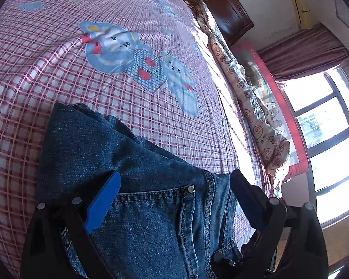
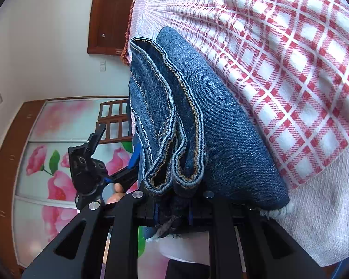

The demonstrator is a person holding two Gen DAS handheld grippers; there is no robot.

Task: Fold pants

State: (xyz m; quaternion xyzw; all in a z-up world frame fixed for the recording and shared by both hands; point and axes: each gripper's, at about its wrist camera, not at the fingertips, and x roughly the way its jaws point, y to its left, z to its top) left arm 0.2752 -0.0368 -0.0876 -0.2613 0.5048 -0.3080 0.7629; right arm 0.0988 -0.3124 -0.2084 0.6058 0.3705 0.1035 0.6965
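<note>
Dark blue jeans (image 1: 132, 162) lie folded on the bed, back pocket (image 1: 155, 211) facing up. My left gripper (image 1: 176, 174) hovers open and wide over the waist end, one blue pad (image 1: 102, 202) on the left and the other pad (image 1: 246, 200) off the right side; neither presses the cloth. In the right wrist view the stacked leg hems (image 2: 174, 167) of the jeans (image 2: 225, 127) bunch into my right gripper (image 2: 174, 195), which is shut on them; its pads are buried in denim. The left gripper's black frame (image 2: 86, 169) shows beside the jeans with a fingertip of the person's hand (image 2: 117, 189).
The bed sheet (image 1: 58, 74) is red-and-white plaid with blue bear prints. A rolled floral blanket (image 1: 255, 107) and a red rail (image 1: 290, 121) line the bed's far side by the window (image 1: 325, 127). A floral-door wardrobe (image 2: 46, 162) and a wooden chair (image 2: 114, 121) stand beyond the bed edge.
</note>
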